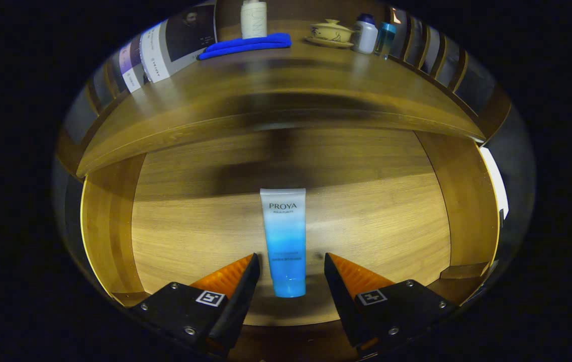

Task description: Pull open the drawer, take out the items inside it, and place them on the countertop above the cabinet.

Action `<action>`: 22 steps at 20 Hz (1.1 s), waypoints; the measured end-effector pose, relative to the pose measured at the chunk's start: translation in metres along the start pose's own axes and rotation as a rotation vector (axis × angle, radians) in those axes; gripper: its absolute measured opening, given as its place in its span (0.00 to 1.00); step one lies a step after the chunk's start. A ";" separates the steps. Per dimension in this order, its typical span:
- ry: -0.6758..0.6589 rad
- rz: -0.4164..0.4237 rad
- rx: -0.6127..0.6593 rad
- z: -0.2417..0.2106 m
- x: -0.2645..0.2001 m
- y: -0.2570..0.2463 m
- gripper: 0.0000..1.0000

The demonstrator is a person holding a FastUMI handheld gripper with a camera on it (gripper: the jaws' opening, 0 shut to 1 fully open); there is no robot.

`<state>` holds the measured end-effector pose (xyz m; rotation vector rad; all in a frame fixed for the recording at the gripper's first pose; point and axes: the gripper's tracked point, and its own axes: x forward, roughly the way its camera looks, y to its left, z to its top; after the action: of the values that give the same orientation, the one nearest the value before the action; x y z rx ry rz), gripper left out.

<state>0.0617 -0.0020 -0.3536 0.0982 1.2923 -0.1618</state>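
Fingers (240, 281) sit spread wide at the near edge, the gripper (291, 261) open and holding nothing, hanging over the pulled-out drawer (376, 221). Right between the tips lies the tube (285, 241), flat on the drawer's wooden floor, its darker blue end toward the gripper and its pale end pointing away, beyond the tips. Neither finger touches it; there's a clear gap on each side. Drawer walls rise to the left and right of the tube, well apart from it. Beyond the drawer runs the countertop (286, 80), its front edge curving across above the drawer. Up there a blue cloth (246, 46) lies folded, with a pale bottle (254, 19) standing just behind it. Further along to the right sits a lidded cup on a saucer (331, 33), then a white bottle (365, 34) and a teal bottle (385, 38), close together.
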 end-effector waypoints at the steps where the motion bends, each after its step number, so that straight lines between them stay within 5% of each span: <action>1: 0.001 0.003 0.003 0.001 0.003 0.000 0.76; 11: -0.064 -0.013 -0.030 -0.004 0.000 0.000 0.31; 22: -0.332 -0.126 -0.101 0.013 -0.120 -0.009 0.26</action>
<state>0.0407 -0.0053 -0.2344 -0.0937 0.9728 -0.2107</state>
